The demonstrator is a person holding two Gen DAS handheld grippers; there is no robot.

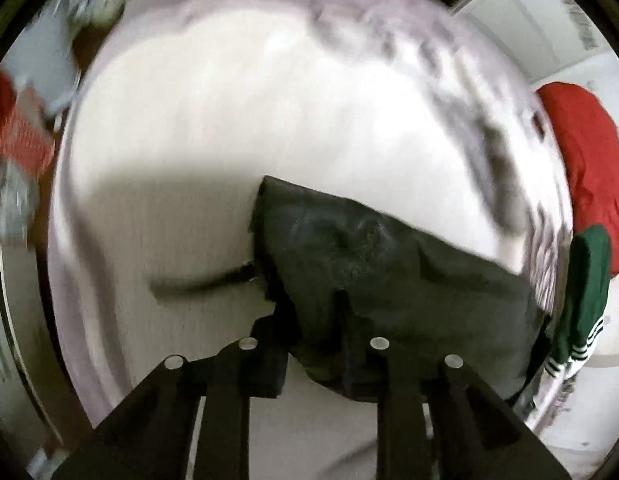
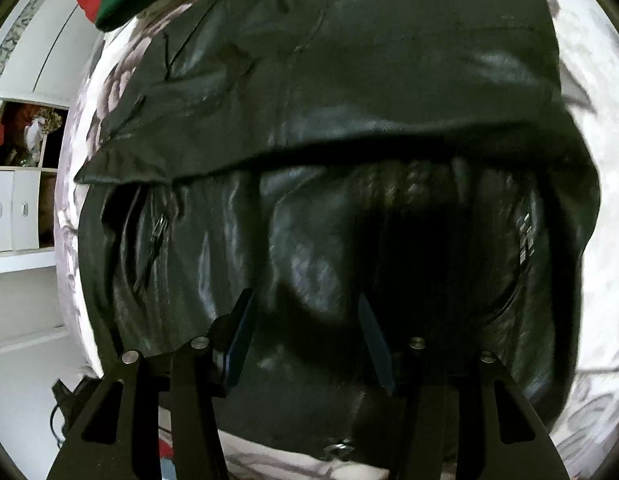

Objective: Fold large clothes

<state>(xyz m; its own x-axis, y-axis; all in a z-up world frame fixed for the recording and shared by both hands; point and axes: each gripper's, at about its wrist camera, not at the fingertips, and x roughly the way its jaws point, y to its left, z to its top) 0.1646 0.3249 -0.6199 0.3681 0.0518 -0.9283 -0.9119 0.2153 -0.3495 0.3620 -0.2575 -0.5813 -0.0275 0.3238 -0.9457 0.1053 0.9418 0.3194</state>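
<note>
Glossy black jacket (image 2: pixel 349 120) on pale floral-patterned bedspread (image 2: pixel 589 80), red (image 1: pixel 581 152) and green garments (image 1: pixel 585 292) beside

No words, brands or numbers can be read — the printing on the pale panels at the frame edges is blurred.

- A pale, lilac-tinged bedsheet with a faint grey pattern (image 1: pixel 213 112) covers the bed.
- A black glossy leather jacket (image 2: pixel 349 92) lies on it.
- Red (image 1: pixel 585 160) and green (image 1: pixel 585 280) garments rest at its edge.
</note>
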